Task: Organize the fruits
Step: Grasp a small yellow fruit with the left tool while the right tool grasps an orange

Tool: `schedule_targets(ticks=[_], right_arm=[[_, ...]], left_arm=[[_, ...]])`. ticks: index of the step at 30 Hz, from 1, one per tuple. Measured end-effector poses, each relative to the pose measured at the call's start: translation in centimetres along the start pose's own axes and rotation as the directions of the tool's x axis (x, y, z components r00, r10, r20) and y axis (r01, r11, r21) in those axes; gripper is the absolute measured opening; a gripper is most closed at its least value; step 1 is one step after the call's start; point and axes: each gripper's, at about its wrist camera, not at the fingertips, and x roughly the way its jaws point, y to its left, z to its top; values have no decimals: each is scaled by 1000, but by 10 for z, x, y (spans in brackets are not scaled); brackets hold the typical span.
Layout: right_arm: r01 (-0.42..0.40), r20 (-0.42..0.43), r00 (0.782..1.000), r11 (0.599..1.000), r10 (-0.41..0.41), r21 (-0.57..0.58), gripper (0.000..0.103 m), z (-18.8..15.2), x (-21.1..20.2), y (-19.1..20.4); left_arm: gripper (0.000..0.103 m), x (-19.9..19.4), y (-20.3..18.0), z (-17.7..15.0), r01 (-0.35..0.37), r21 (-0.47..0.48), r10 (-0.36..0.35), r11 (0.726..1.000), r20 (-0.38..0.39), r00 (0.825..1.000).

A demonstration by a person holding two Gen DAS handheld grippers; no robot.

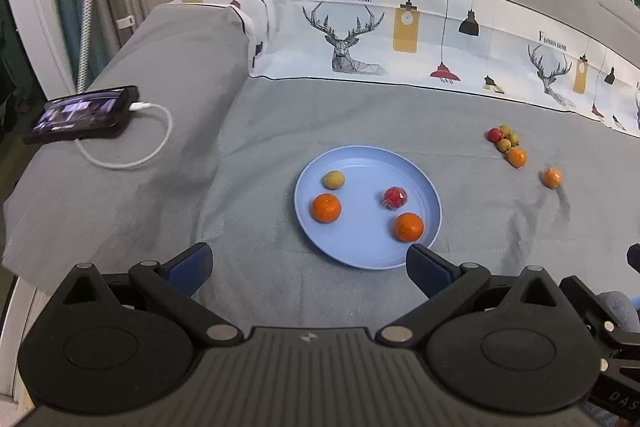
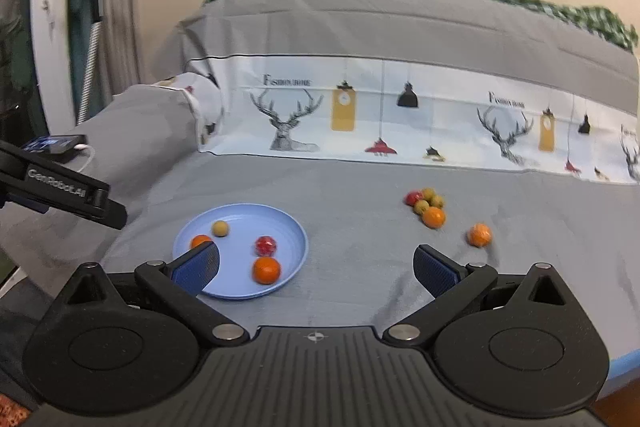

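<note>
A light blue plate (image 1: 360, 167) (image 2: 288, 227) lies on the grey bed cover. On it sit two oranges (image 1: 327, 207) (image 1: 409, 226), a red fruit (image 1: 395, 197) (image 2: 265, 245) and a small tan fruit (image 1: 333, 179) (image 2: 220, 228). Further right on the cover is a cluster of small red, green and orange fruits (image 1: 507, 143) (image 2: 427, 206), with a lone orange (image 1: 552, 177) (image 2: 479, 234) beside it. My left gripper (image 1: 310, 261) is open just before the plate's near rim, holding nothing. My right gripper (image 2: 316, 265) is open too, hovering near the plate's right side.
A black phone (image 1: 86, 115) with a white cable (image 1: 160, 135) rests on a grey pillow at the left. A printed deer-pattern sheet band (image 1: 360, 39) runs behind the fruits. The left gripper's body (image 2: 60, 187) shows at the left edge of the right wrist view.
</note>
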Motion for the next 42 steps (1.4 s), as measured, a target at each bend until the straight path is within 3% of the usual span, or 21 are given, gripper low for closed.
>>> schedule_targets(ticks=[10,17,23,27,28,31,34,37,42], right_arm=[[16,-74,997,996,-10,84,102,4,73,-33],[157,-141,980,978,-138,135,102,6,195,-99],[240,-243,954,933,-175,269,102,-9,307,-158],[307,-242,938,919,-248,247,101,-14,347,-179],[316,-230,937,919,-264,233,89,-14,349,-182],[333,-200,935,921,-294,204,36,-12,341,-197],[356,-208,928,900,-309,251,35,-13,333,-220],[412,-212,907,873,-365,261,35,-14,334,-239],[384,-187,921,879,-341,284,36,-17,335,-257]], left_arm=[[103,35,-5,24,-27,-4,27,1000,-59,998],[103,71,-7,47,-64,-8,62,998,-111,992],[103,107,-15,68,-113,5,112,994,-168,979],[103,133,-35,85,-116,39,121,993,-181,976],[103,141,-44,90,-107,52,114,993,-179,977],[103,164,-81,111,-65,101,80,993,-156,985],[103,187,-127,129,-12,142,29,990,-116,993],[103,212,-175,140,71,172,-53,983,-107,993],[103,251,-243,144,218,199,-192,955,-143,971]])
